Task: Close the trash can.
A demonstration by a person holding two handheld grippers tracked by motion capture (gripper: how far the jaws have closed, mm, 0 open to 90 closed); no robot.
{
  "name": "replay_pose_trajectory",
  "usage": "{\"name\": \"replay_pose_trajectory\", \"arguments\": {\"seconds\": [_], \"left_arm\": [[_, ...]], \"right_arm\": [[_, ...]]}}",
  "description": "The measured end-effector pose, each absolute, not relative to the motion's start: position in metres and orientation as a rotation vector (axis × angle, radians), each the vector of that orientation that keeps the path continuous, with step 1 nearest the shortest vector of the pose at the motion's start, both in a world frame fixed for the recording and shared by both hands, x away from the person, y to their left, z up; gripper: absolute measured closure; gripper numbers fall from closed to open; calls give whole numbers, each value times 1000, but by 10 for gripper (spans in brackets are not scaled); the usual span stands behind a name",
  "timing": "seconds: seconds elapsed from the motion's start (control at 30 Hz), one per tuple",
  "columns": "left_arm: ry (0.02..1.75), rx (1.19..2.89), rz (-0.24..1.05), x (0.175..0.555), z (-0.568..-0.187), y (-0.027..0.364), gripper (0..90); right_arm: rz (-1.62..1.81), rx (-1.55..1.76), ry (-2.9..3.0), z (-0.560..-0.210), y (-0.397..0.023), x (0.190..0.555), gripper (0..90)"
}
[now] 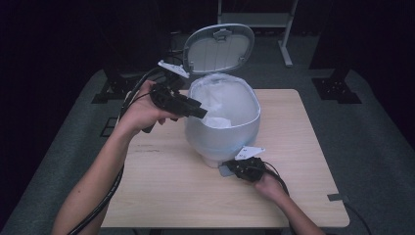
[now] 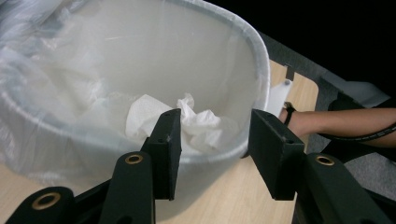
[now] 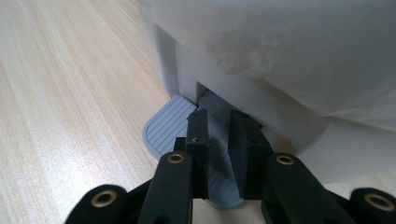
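A pale grey pedal bin (image 1: pixel 222 132) stands mid-table with its lid (image 1: pixel 220 49) tipped up and back. A clear plastic liner (image 2: pixel 56 70) lines it, and crumpled white paper (image 2: pixel 196 123) lies at the bottom (image 1: pixel 218 121). My left gripper (image 1: pixel 198 110) hovers at the bin's left rim, open and holding nothing; in the left gripper view its jaws (image 2: pixel 215 114) frame the paper from above the rim. My right gripper (image 1: pixel 230 169) is low at the bin's front foot. Its jaws (image 3: pixel 218 114) are shut, with a narrow slit, resting on the ribbed grey pedal (image 3: pixel 163 128).
The light wooden table (image 1: pixel 161 186) has bare surface left of and in front of the bin. Dark floor and black stands surround it, with a metal frame (image 1: pixel 286 44) behind. The person's right forearm (image 2: pixel 322 122) lies past the bin in the left gripper view.
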State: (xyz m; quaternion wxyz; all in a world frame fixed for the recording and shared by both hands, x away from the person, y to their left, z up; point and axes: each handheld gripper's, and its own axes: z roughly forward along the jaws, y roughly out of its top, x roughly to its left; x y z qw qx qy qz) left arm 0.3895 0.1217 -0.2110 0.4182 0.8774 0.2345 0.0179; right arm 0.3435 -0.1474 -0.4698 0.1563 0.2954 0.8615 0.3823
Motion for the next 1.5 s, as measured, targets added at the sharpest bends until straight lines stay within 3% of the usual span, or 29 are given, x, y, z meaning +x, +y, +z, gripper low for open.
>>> {"name": "replay_pose_trajectory", "arguments": {"seconds": [0.3,0.47,1.07,1.5], "left_arm": [[636,2146,88,369,-215,165,502],[686,2146,109,360,-227,185,469],[745,2146,150,346,-281,215,389],[786,2106,162,348,-324,225,351]], "right_arm": [[1102,865,2459,-470,-149,343,737],[1052,868,2490,-466,-153,341,570],[1121,972,2416,-430,-213,318,495],[1089,1031,2404,-438,-236,318,482]]}}
